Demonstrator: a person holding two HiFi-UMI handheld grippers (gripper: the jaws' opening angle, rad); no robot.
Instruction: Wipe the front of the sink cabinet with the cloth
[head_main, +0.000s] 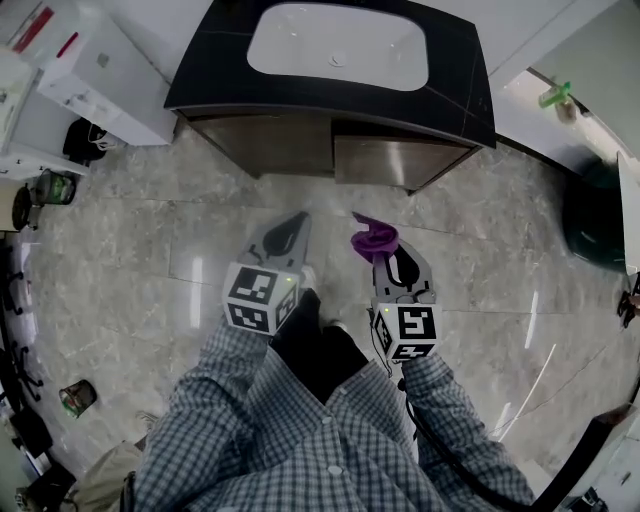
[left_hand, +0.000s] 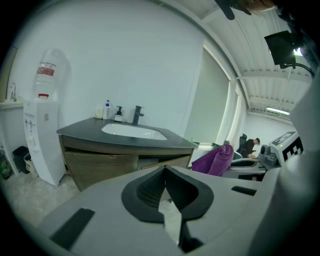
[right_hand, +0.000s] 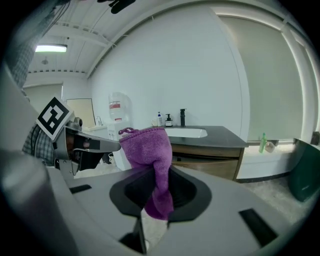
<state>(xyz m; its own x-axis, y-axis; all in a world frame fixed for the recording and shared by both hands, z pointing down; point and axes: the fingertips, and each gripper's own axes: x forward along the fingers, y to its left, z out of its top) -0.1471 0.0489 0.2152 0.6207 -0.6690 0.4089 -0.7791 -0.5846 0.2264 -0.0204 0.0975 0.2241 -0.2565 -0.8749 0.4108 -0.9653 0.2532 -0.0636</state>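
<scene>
Head view steeply down, gripper views level, sink cabinet (head_main: 262, 146) in all.

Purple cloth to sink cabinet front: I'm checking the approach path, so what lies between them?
Only bare grey stone-look floor, per the head view, separates the purple terry cloth in the right hand-held gripper from the wooden cabinet front.

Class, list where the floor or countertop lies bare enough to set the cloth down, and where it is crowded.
Bare: the floor before the cabinet; the countertop strips beside the basin. Crowded: the countertop's back edge, with bottles and tap.
</scene>
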